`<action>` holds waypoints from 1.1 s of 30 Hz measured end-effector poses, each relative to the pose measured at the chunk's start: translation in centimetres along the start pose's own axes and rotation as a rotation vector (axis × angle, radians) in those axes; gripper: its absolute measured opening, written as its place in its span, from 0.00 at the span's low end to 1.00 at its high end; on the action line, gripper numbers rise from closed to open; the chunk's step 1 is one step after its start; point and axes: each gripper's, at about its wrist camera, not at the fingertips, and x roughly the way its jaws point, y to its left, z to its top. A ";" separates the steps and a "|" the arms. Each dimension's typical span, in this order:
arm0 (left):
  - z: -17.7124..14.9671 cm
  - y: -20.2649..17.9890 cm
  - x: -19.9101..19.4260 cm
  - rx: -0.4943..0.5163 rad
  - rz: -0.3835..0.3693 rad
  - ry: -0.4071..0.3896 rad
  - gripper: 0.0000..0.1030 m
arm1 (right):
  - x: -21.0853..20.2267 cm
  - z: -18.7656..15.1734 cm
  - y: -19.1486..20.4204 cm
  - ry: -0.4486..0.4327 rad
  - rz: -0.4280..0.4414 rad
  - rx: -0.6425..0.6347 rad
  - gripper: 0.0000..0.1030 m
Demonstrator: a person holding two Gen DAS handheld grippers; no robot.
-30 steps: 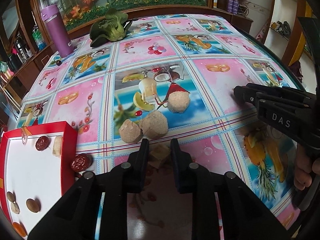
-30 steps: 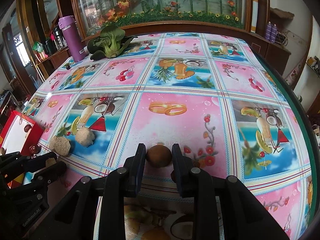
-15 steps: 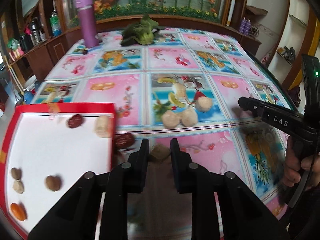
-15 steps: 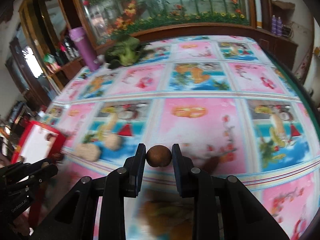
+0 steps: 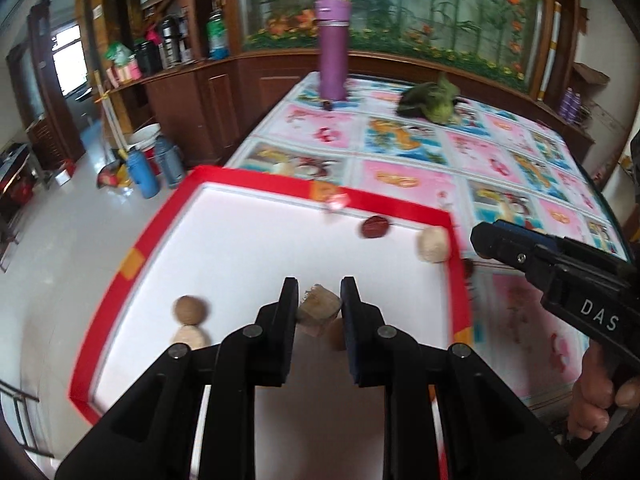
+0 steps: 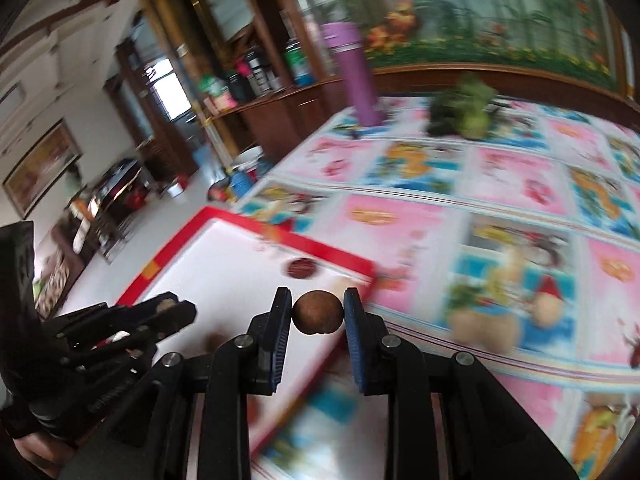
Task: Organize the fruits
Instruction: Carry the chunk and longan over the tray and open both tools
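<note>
Red-rimmed and white inside, the tray (image 5: pixel 168 236) lay at the near corner of a table covered in a fruit-print cloth (image 5: pixel 404 178). Over the tray's near half, the left gripper (image 5: pixel 319 307) was clenched on a tan, blocky piece of fruit (image 5: pixel 318 309), held between its two fingers above the white floor. On the tray floor lay two small brown and beige round fruits (image 5: pixel 191 310) touching one another near the tray's left rim, a dark red date (image 5: pixel 376 227) close to the far rim, and a pale lumpy fruit (image 5: pixel 433 244) against the far right corner. Another brown fruit (image 5: pixel 337 334) showed partly behind the left gripper's right finger. The right gripper (image 6: pixel 319 312) was closed on a round brown fruit (image 6: pixel 318 312), hanging over the tray's right edge. Beyond the tray, several sandy, rough balls (image 6: pixel 480 330) lay blurred on the cloth. Far behind the tray stood a purple bottle (image 5: pixel 333 48) and a leafy green vegetable (image 5: pixel 430 98).
</note>
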 end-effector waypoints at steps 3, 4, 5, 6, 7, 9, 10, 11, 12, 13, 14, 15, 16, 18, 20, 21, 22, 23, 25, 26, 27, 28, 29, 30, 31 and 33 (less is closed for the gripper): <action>-0.7 1.7 0.4 -0.020 0.020 0.020 0.23 | 1.9 0.0 2.4 0.043 0.009 -0.041 0.25; -0.8 2.1 0.4 -0.021 0.022 0.022 0.23 | 2.4 -0.1 2.9 0.053 0.019 -0.048 0.25; -1.1 2.3 0.5 -0.020 0.026 0.027 0.23 | 2.9 -0.3 3.6 0.065 0.025 -0.057 0.25; -1.3 2.4 0.6 -0.017 0.027 0.032 0.23 | 3.2 -0.5 3.9 0.072 0.025 -0.062 0.25; -1.4 2.5 0.6 -0.014 0.026 0.036 0.23 | 3.6 -0.6 4.2 0.080 0.022 -0.069 0.25; -1.8 2.4 0.8 -0.004 0.024 0.043 0.23 | 4.4 -1.1 4.5 0.098 0.013 -0.074 0.25; -1.9 2.6 0.8 -0.004 0.023 0.046 0.23 | 4.7 -1.2 4.5 0.107 0.009 -0.074 0.25; -2.1 2.6 0.9 -0.005 0.021 0.050 0.23 | 5.0 -1.4 4.4 0.119 0.003 -0.072 0.25; -2.2 2.6 1.1 -0.006 0.022 0.054 0.23 | 5.3 -1.6 4.4 0.130 0.001 -0.071 0.25; -2.2 2.7 1.1 -0.007 0.025 0.055 0.23 | 5.3 -1.8 4.3 0.140 0.004 -0.070 0.25; -2.3 2.8 1.2 -0.013 0.035 0.058 0.23 | 5.5 -1.9 4.4 0.154 0.009 -0.069 0.25; -2.3 2.9 1.2 -0.019 0.043 0.060 0.23 | 5.5 -2.1 4.5 0.157 0.010 -0.072 0.25; -2.3 3.0 1.3 -0.021 0.051 0.062 0.23 | 5.5 -2.2 4.6 0.157 0.009 -0.079 0.25; -2.3 3.1 1.4 -0.024 0.063 0.069 0.23 | 5.4 -2.2 5.0 0.168 0.011 -0.094 0.25; -2.3 3.2 1.5 -0.034 0.067 0.082 0.23 | 5.3 -2.2 5.1 0.181 0.031 -0.096 0.25; -2.3 3.2 1.5 -0.035 0.070 0.083 0.24 | 5.2 -2.1 5.0 0.182 0.036 -0.098 0.25; -2.3 3.1 1.4 -0.035 0.076 0.082 0.27 | 5.0 -2.1 5.0 0.180 0.039 -0.101 0.25; -2.3 3.1 1.3 -0.036 0.084 0.081 0.31 | 4.7 -2.0 4.9 0.177 0.044 -0.103 0.25; -2.1 3.0 0.9 -0.045 0.100 0.068 0.50 | 4.1 -1.9 4.6 0.162 0.053 -0.107 0.27; -2.1 2.9 0.8 -0.044 0.109 0.059 0.55 | 3.7 -1.8 4.3 0.148 0.055 -0.109 0.31; -1.9 2.7 0.5 -0.041 0.123 0.047 0.64 | 3.2 -1.7 3.9 0.133 0.059 -0.107 0.33; -1.8 2.5 0.2 -0.039 0.126 0.037 0.70 | 2.5 -1.6 3.3 0.111 0.063 -0.102 0.34; -1.8 2.3 -0.1 -0.035 0.124 0.027 0.71 | 1.9 -1.6 3.1 0.096 0.064 -0.097 0.34; -1.6 2.0 -0.3 -0.030 0.121 0.020 0.71 | 1.2 -1.5 2.4 0.076 0.061 -0.086 0.34; -1.6 1.5 -0.5 -0.020 0.113 0.013 0.71 | 0.6 -1.4 1.7 0.063 0.058 -0.078 0.34; -1.4 0.6 -1.0 0.000 0.087 0.003 0.71 | -0.7 -1.4 -0.3 0.033 0.035 -0.056 0.34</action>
